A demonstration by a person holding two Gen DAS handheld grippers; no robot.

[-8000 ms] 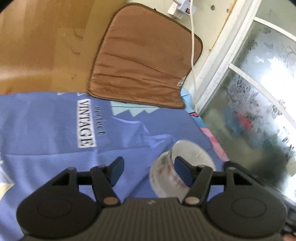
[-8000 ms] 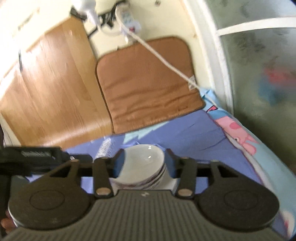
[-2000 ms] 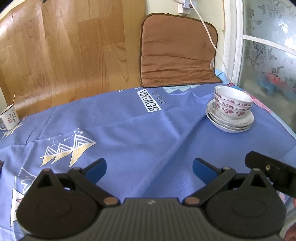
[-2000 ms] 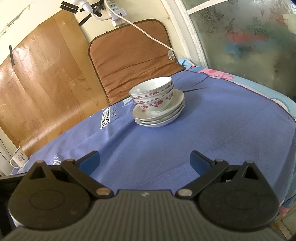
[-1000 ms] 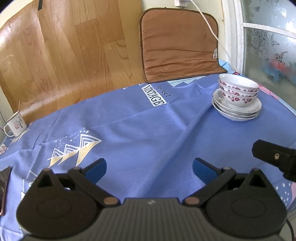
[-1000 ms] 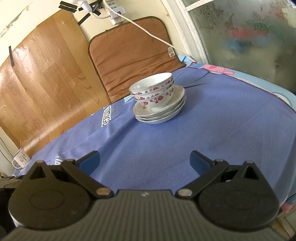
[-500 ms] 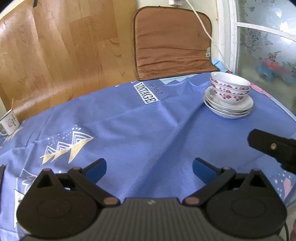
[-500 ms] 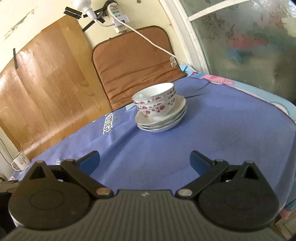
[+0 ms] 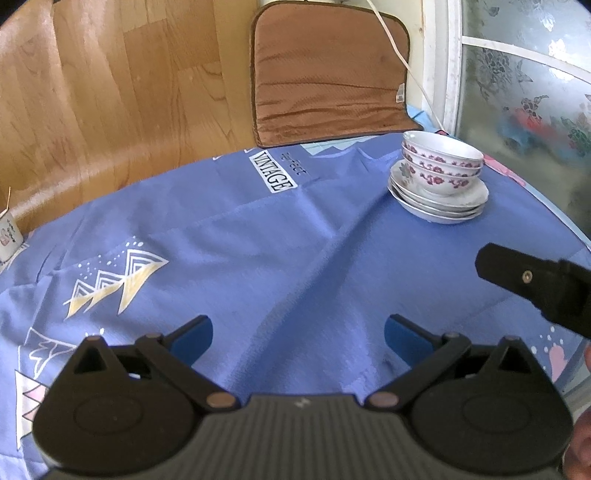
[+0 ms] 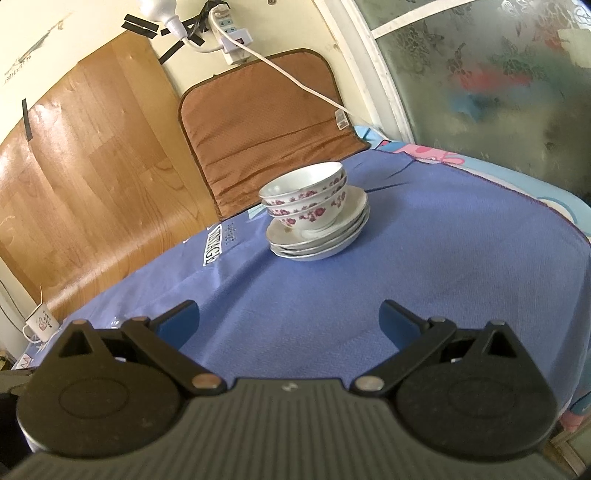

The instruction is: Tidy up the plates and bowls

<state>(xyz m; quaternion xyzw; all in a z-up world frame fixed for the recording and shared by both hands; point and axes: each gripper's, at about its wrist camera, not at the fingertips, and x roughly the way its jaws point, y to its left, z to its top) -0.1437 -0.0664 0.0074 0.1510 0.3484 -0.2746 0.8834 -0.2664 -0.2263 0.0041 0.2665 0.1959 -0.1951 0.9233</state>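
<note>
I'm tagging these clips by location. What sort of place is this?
Probably a home dining corner: a table under a blue printed cloth, flowered bowls stacked on plates, and a power strip on the wall.

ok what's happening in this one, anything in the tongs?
Nothing is held. Both the left tongs and the right tongs are open and empty, held over the blue tablecloth, well short of the dishes. The flowered bowls sit nested on a stack of plates at the far side of the table, near the window. The stacking looks done. A mug stands apart at the left edge.
</note>
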